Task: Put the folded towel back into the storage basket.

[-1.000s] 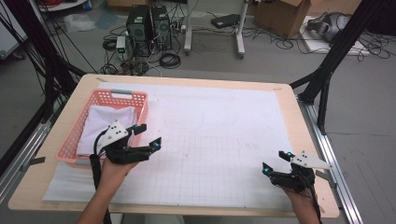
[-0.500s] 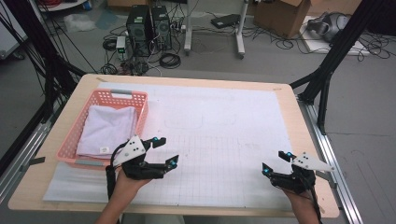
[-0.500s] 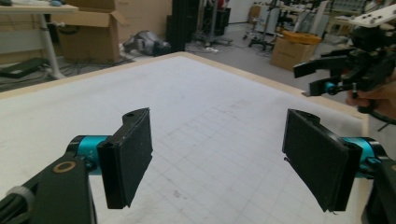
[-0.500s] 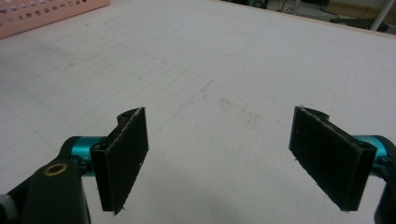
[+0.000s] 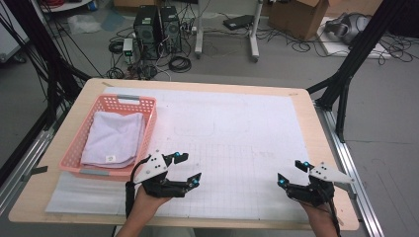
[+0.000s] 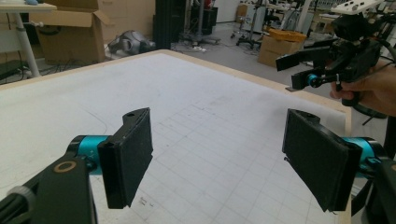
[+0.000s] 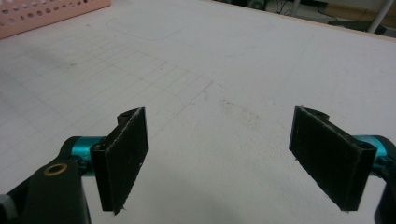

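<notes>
A pink plastic basket [image 5: 127, 99] sits at the table's left with a folded white towel [image 5: 113, 138] lying in it. My left gripper [image 5: 190, 167] hovers just right of the basket's near corner, over the white gridded mat [image 5: 237, 123]. Its jaws stand wide apart with nothing between them, as the left gripper view [image 6: 219, 140] confirms. My right gripper [image 5: 291, 173] rests near the table's front right corner, open and empty, with bare mat between its pads [image 7: 219, 135]. The left gripper view also catches the right gripper [image 6: 327, 70] farther off, held in a hand.
The basket's rim [image 7: 46, 11] shows at the far left of the right gripper view. The wooden table edge [image 5: 326, 133] runs close to the right hand. Black frame legs, computer towers and cables stand on the floor beyond the table.
My left gripper has moved right and down, from over the basket's near corner to the mat beside it. The towel stays in the basket. The right gripper has not moved.
</notes>
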{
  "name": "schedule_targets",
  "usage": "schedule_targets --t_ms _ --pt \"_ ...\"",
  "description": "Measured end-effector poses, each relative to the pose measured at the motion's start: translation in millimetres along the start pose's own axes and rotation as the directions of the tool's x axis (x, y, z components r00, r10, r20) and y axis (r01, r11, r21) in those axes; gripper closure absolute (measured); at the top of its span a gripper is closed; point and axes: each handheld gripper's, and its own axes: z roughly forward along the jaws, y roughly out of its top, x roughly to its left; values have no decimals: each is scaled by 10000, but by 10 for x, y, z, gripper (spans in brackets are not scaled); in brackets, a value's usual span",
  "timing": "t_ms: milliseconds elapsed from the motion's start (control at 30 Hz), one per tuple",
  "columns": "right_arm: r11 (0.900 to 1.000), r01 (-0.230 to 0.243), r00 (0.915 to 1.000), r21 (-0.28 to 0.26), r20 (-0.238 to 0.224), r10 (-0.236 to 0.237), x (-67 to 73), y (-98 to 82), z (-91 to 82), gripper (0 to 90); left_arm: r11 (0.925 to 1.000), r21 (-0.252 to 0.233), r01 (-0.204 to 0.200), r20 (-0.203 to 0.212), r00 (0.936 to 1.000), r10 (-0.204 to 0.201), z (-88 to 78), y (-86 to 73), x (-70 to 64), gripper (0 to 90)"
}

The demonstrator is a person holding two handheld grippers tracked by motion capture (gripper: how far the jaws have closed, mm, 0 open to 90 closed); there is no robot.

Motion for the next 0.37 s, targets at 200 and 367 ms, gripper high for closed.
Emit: schedule_targets --t_ms 200,367 --pt "10000 96 10000 12 -7 -96 8 1 10 186 9999 -50 118 -79 9999 -119 -19 -8 24 246" --pt "9999 145 9999 34 -43 -145 14 1 25 186 9999 -21 170 -94 9998 -170 -25 -9 35 245"
